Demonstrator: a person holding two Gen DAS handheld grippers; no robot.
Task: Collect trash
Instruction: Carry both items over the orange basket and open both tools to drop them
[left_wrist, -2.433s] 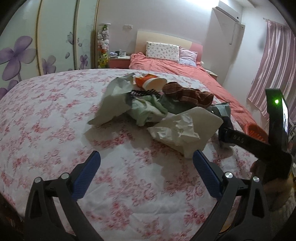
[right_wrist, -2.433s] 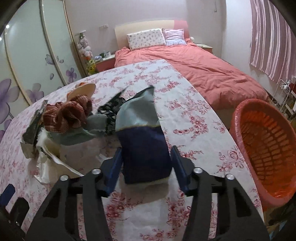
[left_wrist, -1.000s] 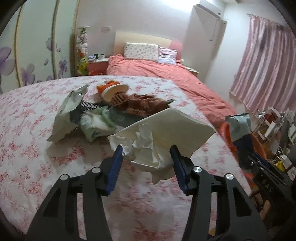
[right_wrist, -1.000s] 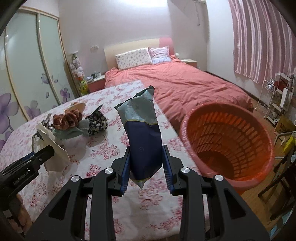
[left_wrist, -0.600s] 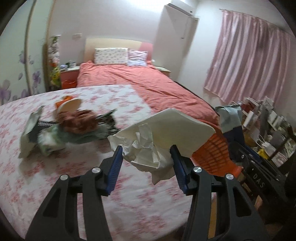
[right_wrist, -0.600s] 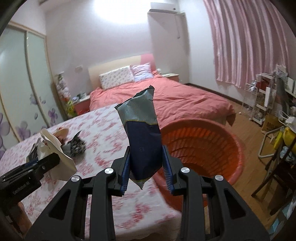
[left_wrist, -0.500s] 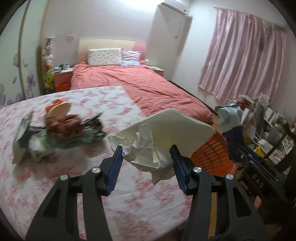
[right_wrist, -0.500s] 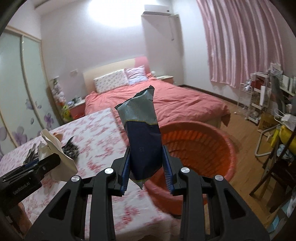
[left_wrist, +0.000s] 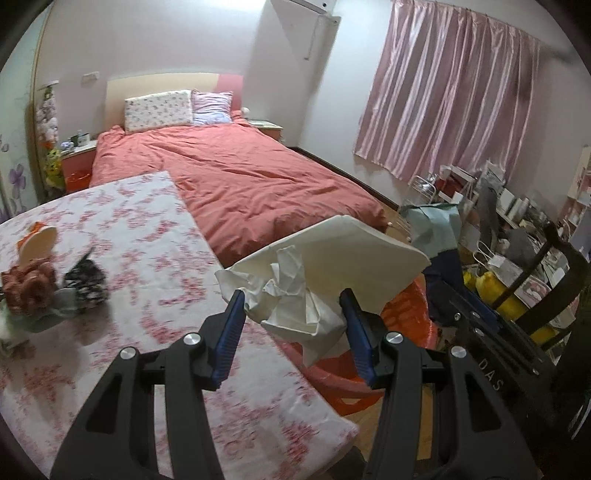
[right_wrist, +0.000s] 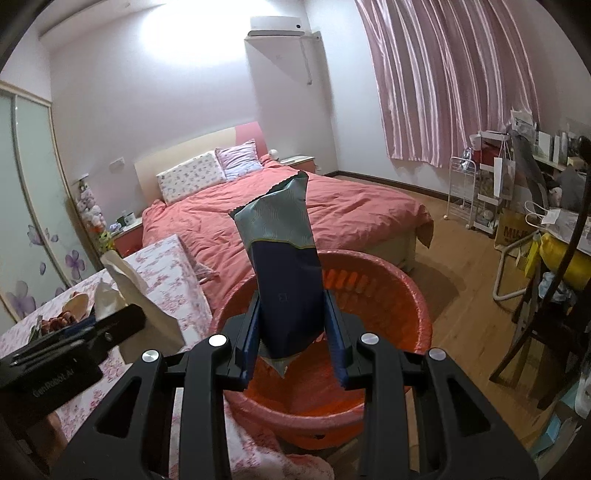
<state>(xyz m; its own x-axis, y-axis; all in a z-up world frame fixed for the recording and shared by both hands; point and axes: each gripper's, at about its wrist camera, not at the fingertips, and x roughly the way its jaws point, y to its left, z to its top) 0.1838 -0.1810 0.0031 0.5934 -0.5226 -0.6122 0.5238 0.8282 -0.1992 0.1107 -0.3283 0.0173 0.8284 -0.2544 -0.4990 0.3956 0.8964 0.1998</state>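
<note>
My left gripper (left_wrist: 291, 328) is shut on a cream paper bag stuffed with crumpled tissue (left_wrist: 325, 273), held over the table's right edge above the orange basket (left_wrist: 402, 314). My right gripper (right_wrist: 291, 332) is shut on a dark blue and grey-green snack bag (right_wrist: 284, 269), which stands upright over the orange basket (right_wrist: 388, 302). In the left wrist view the right gripper and its snack bag (left_wrist: 436, 229) show at the right. In the right wrist view the left gripper with the paper bag (right_wrist: 140, 291) shows at the left.
A pile of trash (left_wrist: 48, 288) lies on the floral tablecloth (left_wrist: 147, 236) at the left. A bed with a red cover (left_wrist: 240, 177) stands behind. Cluttered shelves and a dark chair (right_wrist: 546, 280) fill the right side. Wooden floor (right_wrist: 458, 273) surrounds the basket.
Both grippers have swung right, away from the table's trash pile toward the basket, each keeping its load. The basket now sits directly under the snack bag.
</note>
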